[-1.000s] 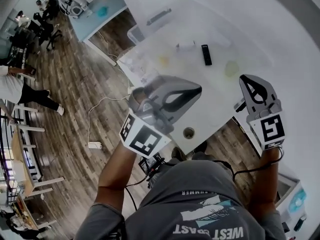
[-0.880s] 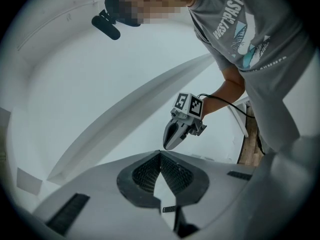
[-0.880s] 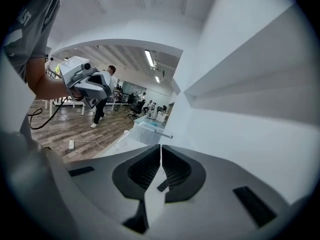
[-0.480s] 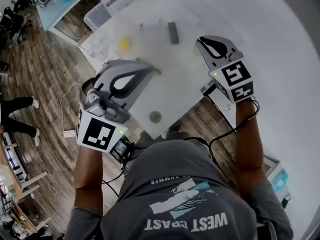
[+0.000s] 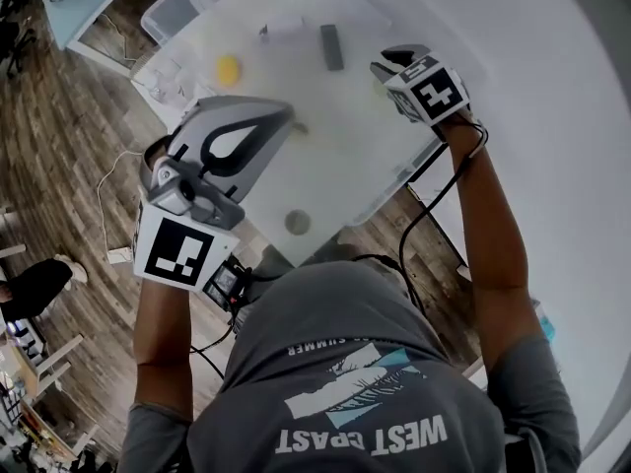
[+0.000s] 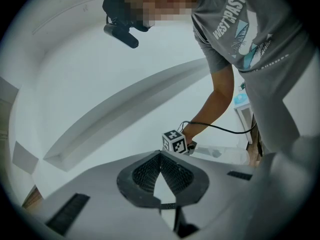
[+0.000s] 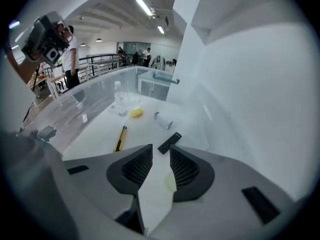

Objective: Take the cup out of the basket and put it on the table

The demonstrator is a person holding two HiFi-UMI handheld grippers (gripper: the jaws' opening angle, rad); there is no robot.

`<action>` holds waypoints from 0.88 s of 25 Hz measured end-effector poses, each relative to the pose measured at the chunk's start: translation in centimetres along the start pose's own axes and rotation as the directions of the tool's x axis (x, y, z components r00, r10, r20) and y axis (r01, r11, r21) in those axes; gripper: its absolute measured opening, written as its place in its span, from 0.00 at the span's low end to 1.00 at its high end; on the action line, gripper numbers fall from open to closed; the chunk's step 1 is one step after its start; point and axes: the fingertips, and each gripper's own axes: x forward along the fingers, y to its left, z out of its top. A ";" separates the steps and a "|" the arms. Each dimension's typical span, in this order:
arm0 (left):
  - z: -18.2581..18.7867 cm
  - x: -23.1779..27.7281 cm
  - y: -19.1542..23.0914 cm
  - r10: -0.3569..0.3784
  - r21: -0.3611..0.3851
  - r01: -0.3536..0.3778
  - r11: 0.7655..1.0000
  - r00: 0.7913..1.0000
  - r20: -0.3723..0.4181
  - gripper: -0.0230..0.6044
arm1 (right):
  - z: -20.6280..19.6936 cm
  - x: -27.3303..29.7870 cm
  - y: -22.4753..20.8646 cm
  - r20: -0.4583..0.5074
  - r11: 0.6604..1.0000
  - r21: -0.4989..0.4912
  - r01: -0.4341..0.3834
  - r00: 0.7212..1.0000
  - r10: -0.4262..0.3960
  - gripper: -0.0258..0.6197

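My right gripper (image 5: 392,67) reaches over the right side of the white table (image 5: 345,156). Its jaws are opening and nothing is pressed between them (image 7: 161,149). Through the gap I see bare tabletop and a pale yellow thing (image 7: 171,182) lying under the right pad; I cannot tell what it is. A small whitish cup-like thing (image 7: 163,120) lies on its side beyond the black remote (image 7: 170,142). My left gripper (image 5: 286,118) hovers over the table's near left part, tips together (image 6: 160,155), empty, pointing up at the wall.
A yellow-and-black utility knife (image 7: 120,138) lies left of the remote (image 5: 331,45). A yellow lump (image 5: 228,68) sits farther back. Clear plastic bins (image 5: 173,13) stand at the table's far left end. A round cable hole (image 5: 297,223) is near the front edge.
The right gripper has travelled forward from the table's front edge to a spot beside the remote. The left gripper stays at the near left. The head view has swung.
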 end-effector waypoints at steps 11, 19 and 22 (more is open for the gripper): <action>-3.3 -1.5 1.1 0.015 -0.054 -0.017 0.998 1.000 -0.025 0.05 | -7.7 10.5 -2.6 -0.387 0.996 0.080 -0.032 0.920 0.061 0.24; -4.9 -2.3 1.9 0.039 -0.077 -0.042 0.996 0.998 -0.045 0.05 | -12.4 14.3 -3.2 -0.524 0.991 0.128 -0.038 0.846 0.100 0.24; -5.3 -2.4 2.0 0.045 -0.083 -0.049 0.995 0.998 -0.049 0.05 | -13.5 15.0 -2.9 -0.549 0.989 0.138 -0.051 0.827 0.119 0.23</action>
